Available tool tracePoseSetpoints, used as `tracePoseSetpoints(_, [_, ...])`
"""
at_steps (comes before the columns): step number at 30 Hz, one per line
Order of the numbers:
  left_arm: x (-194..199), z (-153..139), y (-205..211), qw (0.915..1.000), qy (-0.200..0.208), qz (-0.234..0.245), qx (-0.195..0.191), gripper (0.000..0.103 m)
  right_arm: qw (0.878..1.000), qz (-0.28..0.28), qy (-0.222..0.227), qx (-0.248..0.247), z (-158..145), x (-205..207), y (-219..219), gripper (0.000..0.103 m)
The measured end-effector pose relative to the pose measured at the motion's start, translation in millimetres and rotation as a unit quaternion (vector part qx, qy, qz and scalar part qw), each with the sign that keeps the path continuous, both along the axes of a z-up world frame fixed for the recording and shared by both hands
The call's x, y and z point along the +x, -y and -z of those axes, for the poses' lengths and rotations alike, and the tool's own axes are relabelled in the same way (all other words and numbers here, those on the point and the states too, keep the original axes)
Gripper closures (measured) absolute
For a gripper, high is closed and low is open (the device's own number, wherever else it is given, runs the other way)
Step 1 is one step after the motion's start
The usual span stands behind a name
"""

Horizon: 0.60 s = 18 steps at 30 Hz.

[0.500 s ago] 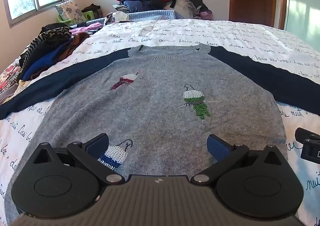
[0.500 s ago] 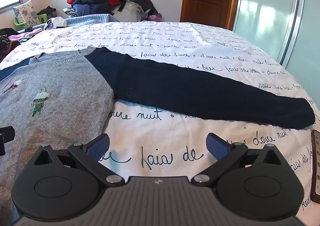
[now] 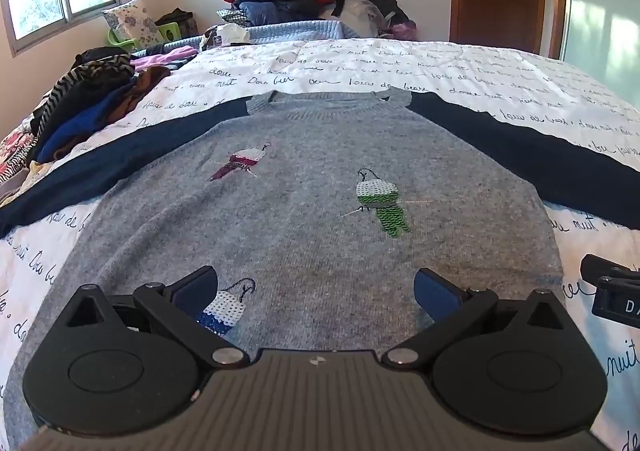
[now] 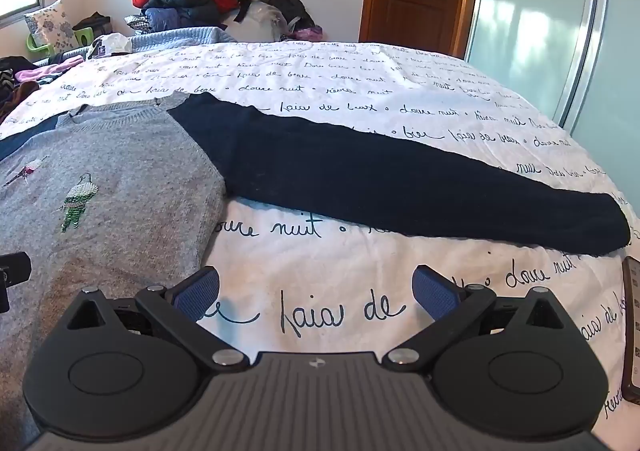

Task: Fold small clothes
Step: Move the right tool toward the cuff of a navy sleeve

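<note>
At the far left of the bed, a heap of unsorted clothes lies beside the left navy sleeve of the sweater, which is spread flat, front up, neck away from the cameras, both sleeves stretched out sideways. The left tool hangs over the sweater's grey hem with its jaws wide and nothing between them. The right tool, just as wide and just as empty, hangs over bare printed duvet just beside the sweater's right side seam. Folding looks not yet begun, and a sleeve is probably first: it would be best to pinch the right navy sleeve near its cuff, lift only enough to clear the duvet, and carry it across the grey body so the crease falls along the shoulder seam without dragging the body askew. Only the left view shows the whole grey front, the sequin bird at the hem and the left sleeve; only the right view shows the right sleeve out to its cuff, and a dark flat object at the bed's right edge that I cannot identify.
</note>
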State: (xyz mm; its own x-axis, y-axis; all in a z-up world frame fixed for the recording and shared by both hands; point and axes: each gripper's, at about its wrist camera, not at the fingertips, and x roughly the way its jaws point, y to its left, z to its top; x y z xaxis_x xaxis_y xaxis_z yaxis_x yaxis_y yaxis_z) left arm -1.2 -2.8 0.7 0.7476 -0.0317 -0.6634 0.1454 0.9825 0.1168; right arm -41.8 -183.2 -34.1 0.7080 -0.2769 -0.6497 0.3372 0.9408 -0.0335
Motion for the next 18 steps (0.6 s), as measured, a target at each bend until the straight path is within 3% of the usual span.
tracePoseSetpoints(13, [2, 4, 2, 0.9998, 0.008, -0.006, 0.017, 0.0, 1.0, 0.002, 0.001, 0.0, 4, 2, 4, 0.0])
tracePoseSetpoints(18, [4, 7, 6, 0.9997, 0.011, 0.0, 0.023, 0.0, 1.0, -0.002, 0.022, 0.009, 5, -1, 13, 0.0])
